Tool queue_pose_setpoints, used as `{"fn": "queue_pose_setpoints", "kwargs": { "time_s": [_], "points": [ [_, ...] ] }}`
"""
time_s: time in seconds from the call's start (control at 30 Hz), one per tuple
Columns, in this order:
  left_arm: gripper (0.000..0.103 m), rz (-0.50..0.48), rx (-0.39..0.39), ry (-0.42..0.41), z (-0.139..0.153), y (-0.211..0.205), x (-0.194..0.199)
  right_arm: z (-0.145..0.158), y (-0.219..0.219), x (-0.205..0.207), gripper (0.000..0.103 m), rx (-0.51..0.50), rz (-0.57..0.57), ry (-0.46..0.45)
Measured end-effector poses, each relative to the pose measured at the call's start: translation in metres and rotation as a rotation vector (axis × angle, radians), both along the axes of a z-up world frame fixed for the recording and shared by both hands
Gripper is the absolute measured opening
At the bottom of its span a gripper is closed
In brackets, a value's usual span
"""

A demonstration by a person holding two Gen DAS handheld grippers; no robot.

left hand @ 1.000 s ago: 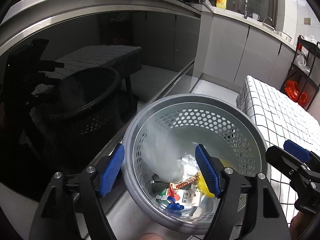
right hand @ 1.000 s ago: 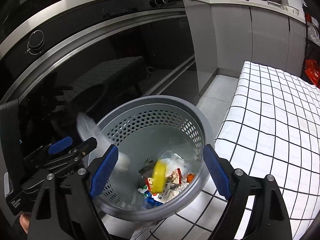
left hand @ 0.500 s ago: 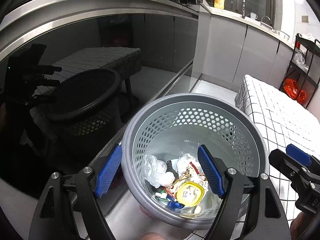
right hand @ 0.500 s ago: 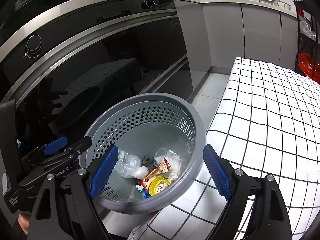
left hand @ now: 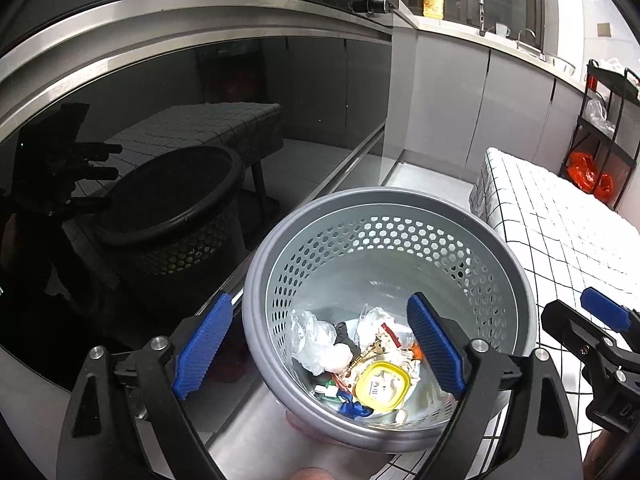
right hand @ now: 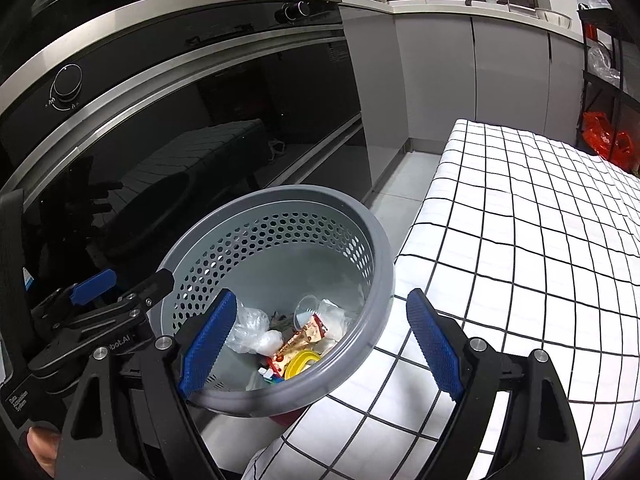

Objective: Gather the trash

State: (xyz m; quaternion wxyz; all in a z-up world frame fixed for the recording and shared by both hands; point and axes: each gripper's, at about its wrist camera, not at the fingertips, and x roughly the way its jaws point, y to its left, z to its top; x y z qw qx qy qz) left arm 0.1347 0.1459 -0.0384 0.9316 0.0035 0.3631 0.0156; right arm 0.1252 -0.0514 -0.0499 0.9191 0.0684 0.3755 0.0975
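Observation:
A grey perforated trash basket (left hand: 256, 292) (right hand: 380, 264) stands on the floor beside the table. Inside lie a crumpled clear plastic bag (left hand: 316, 340) (right hand: 250, 330), a yellow lid (left hand: 382, 386) (right hand: 302, 360), snack wrappers (right hand: 304, 336) and small scraps. My left gripper (left hand: 320, 346) is open and empty above the basket's near rim; it also shows in the right wrist view (right hand: 120, 286). My right gripper (right hand: 320, 340) is open and empty above the basket; it also shows in the left wrist view (left hand: 592, 312).
A dark glass oven front (left hand: 180, 140) (right hand: 200, 128) with steel trim stands just behind the basket. A table with a white black-grid cloth (right hand: 520, 240) (left hand: 560, 240) lies to the right. Grey cabinets (left hand: 460, 100) and a black rack with orange bags (left hand: 588, 172) stand farther back.
The clear plastic bag fell from above the left rim into the basket and settled at the bottom. Both grippers pulled back and rose a little; both stay open.

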Motion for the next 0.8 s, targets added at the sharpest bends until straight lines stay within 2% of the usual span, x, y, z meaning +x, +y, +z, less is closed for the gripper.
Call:
{"fn": "queue_pose_setpoints", "kwargs": {
  "time_s": [0.8],
  "points": [
    [0.094,0.002,0.007,-0.009,0.0007,0.0023,-0.0042,0.0003,0.0051,-0.0088,0.083,-0.044,-0.022,-0.013]
  ]
}}
